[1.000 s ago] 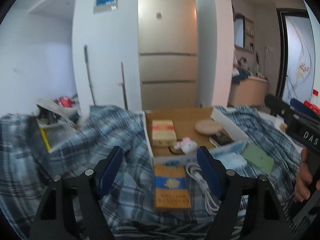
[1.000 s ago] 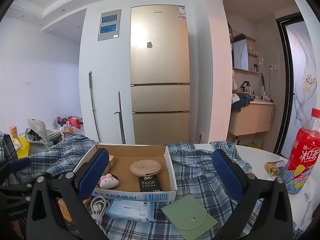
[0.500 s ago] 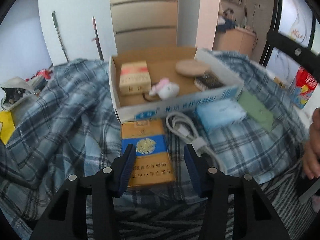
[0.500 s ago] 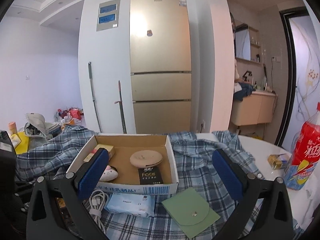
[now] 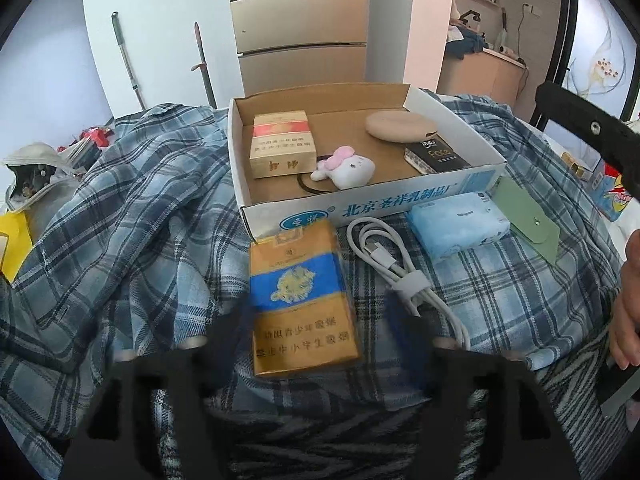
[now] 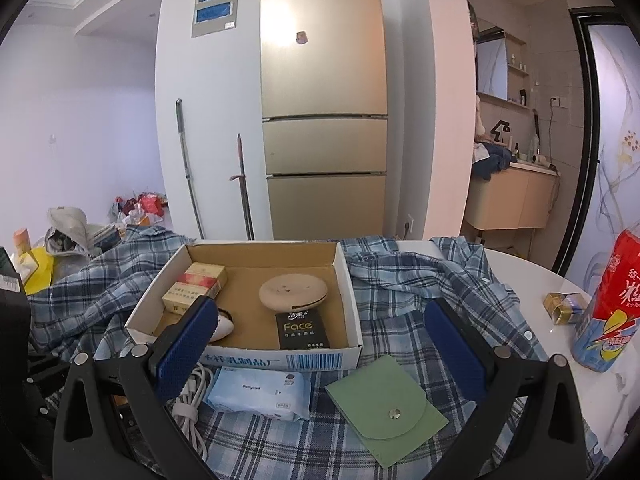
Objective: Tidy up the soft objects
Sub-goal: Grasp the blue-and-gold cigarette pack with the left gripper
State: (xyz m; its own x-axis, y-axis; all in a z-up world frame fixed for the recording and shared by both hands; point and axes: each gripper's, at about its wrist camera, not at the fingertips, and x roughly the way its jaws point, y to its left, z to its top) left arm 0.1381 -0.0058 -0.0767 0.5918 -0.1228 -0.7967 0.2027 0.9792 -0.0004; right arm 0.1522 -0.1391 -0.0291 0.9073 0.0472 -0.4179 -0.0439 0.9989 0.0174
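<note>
The left tool (image 5: 320, 320) points down at the yellow-and-blue flat cigarette pack (image 5: 302, 300) lying on the blue plaid cloth (image 5: 132, 248) that covers the bench; its jaws are blurred and opening, one on each side of the pack's near half, and neither pad clearly presses on it. The right tool (image 6: 320, 340) hangs with its jaws spread wide and nothing between them, its blue pads framing the front of the shallow white cardboard box (image 6: 248, 360).

The pack lies just in front of the box's near wall. Beside it, to the right in the left wrist view, sits a coiled white charging cable (image 5: 394, 264), then a soft pale-blue packet of wipes (image 5: 458, 230) close against the box front, then a flat green pouch with a snap button (image 6: 386, 404).

Inside the box are a red-and-cream cigarette carton (image 5: 282, 144) at the left, a small white plush toy with pink ears (image 5: 348, 168) near the middle front, a round beige compact case (image 5: 400, 126) toward the back right, and a small black packet marked "Face" (image 6: 302, 330) in front of the compact.

A red-labelled plastic bottle (image 6: 612, 304) stands upright on the bare white part of the bench at the far right, with a small gold packet (image 6: 562, 308) just beside it. A person's hand (image 5: 628, 300) shows at the right edge of the left wrist view
</note>
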